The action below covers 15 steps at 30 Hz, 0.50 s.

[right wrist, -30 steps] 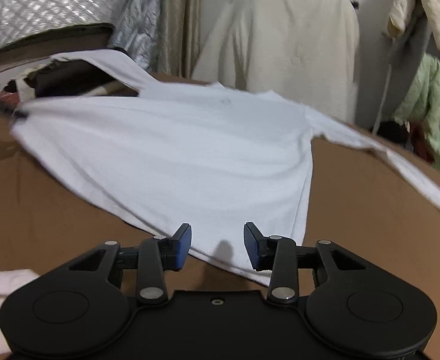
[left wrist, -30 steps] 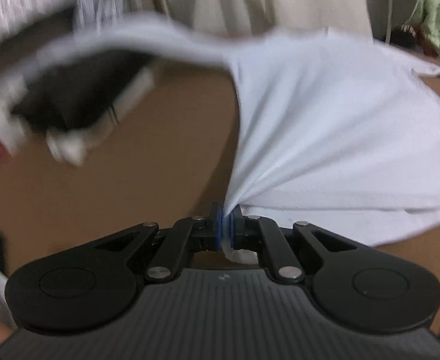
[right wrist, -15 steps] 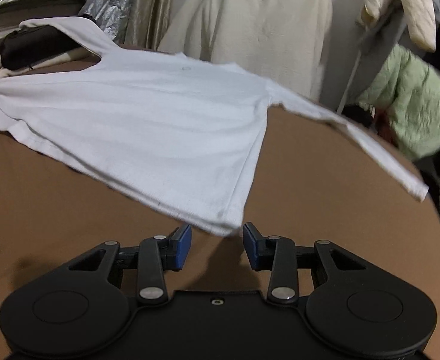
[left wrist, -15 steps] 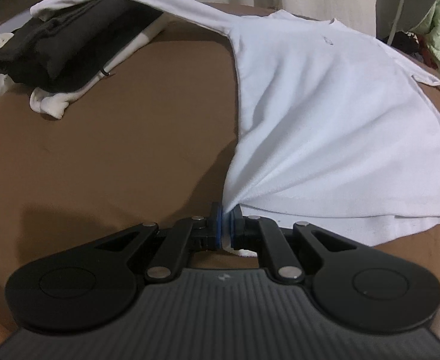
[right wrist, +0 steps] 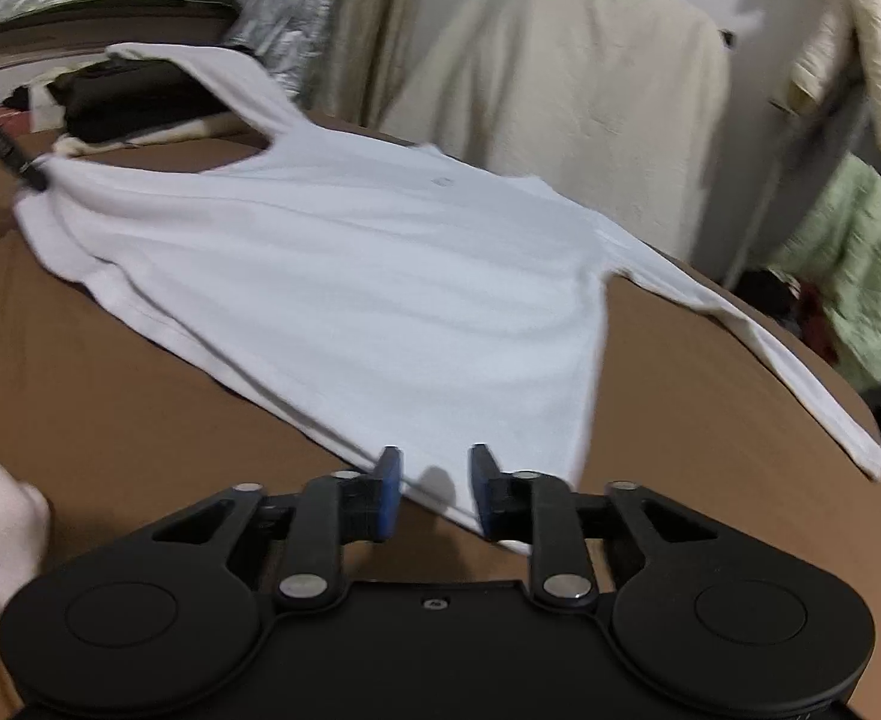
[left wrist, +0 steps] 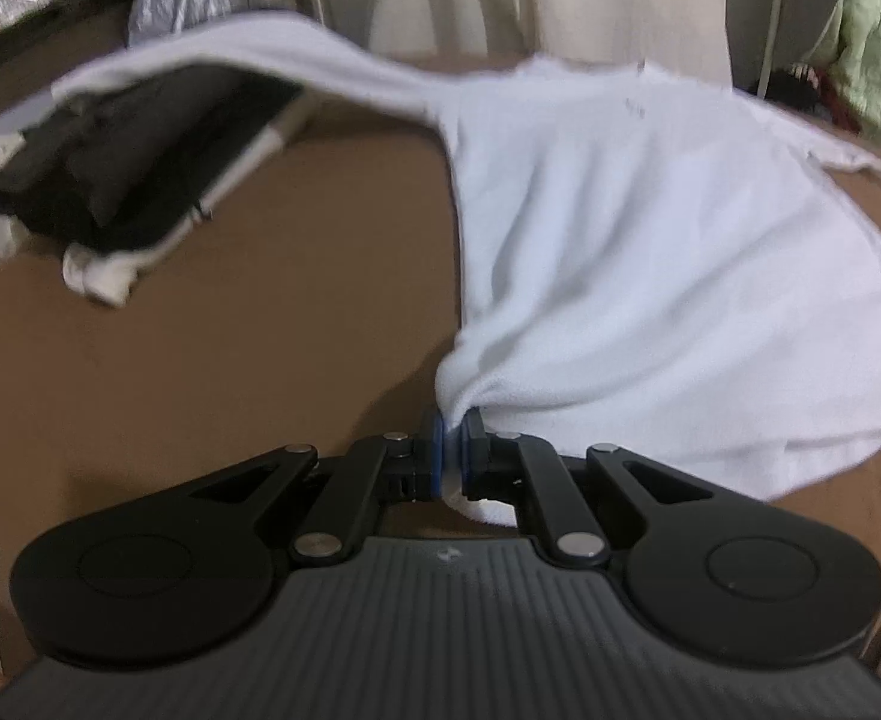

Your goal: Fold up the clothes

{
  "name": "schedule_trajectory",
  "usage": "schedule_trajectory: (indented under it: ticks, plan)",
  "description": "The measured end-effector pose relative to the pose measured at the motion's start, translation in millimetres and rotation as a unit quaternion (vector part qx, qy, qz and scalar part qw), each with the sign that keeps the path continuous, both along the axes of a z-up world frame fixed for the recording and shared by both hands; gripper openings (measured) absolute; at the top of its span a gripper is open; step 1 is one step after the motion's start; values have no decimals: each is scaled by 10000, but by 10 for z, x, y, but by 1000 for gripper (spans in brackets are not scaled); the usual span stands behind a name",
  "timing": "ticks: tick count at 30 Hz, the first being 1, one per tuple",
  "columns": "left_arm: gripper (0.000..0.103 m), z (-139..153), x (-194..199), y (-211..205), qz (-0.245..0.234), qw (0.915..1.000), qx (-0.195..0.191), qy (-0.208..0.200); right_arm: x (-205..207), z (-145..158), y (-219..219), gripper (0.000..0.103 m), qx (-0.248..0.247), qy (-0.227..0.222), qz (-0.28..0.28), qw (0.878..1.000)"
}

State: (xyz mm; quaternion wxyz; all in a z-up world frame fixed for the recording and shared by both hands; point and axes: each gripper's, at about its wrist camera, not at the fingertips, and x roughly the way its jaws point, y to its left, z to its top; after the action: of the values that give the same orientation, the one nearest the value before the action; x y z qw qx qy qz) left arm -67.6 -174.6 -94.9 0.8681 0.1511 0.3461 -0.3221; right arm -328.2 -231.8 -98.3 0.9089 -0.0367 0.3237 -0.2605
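- Two grippers on one white shirt (right wrist: 344, 276), spread on the brown table (right wrist: 110, 396)
- Left gripper (left wrist: 452, 450) clenched on a hem corner
- Right gripper (right wrist: 431, 483) gaping over the other hem corner, nothing pinched
- Best bite well past the edge, then keep the hem taut
- Shirt runs hem-near, collar-far, sleeves sideways

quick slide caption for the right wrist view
Open right hand-held gripper poised at the hem of a white shirt on the brown table.

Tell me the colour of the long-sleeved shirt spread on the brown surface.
White, plain, with no visible pattern. The long-sleeved shirt shows best in the right wrist view.
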Motion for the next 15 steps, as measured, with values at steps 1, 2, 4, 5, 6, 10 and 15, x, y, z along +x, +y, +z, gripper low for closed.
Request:
schedule_trajectory:
  ticks: [1,2,4,5,6,10,15]
  plan:
    - [5,53,-3,6,-48,9999,-84,-105,103,12,25,48,31,41,-15,10000]
    - [5,109,-5,6,-92,9996,-154,-199,207,27,51,48,66,77,-18,9999]
    - [5,213,5,12,-171,9988,-364,-267,433,109,122,48,225,31,236,9995]
    - [5,230,14,20,-159,9986,-457,-228,518,153,173,49,279,-69,444,9986]
    - [5,246,22,29,-147,9982,-550,-188,615,189,208,53,313,-149,618,9975]
    - [5,252,23,63,-74,9973,-726,-91,994,252,321,57,353,-266,1176,9921]
    - [5,270,9,159,-17,9947,-1030,68,1349,113,362,58,677,0,1590,9850]
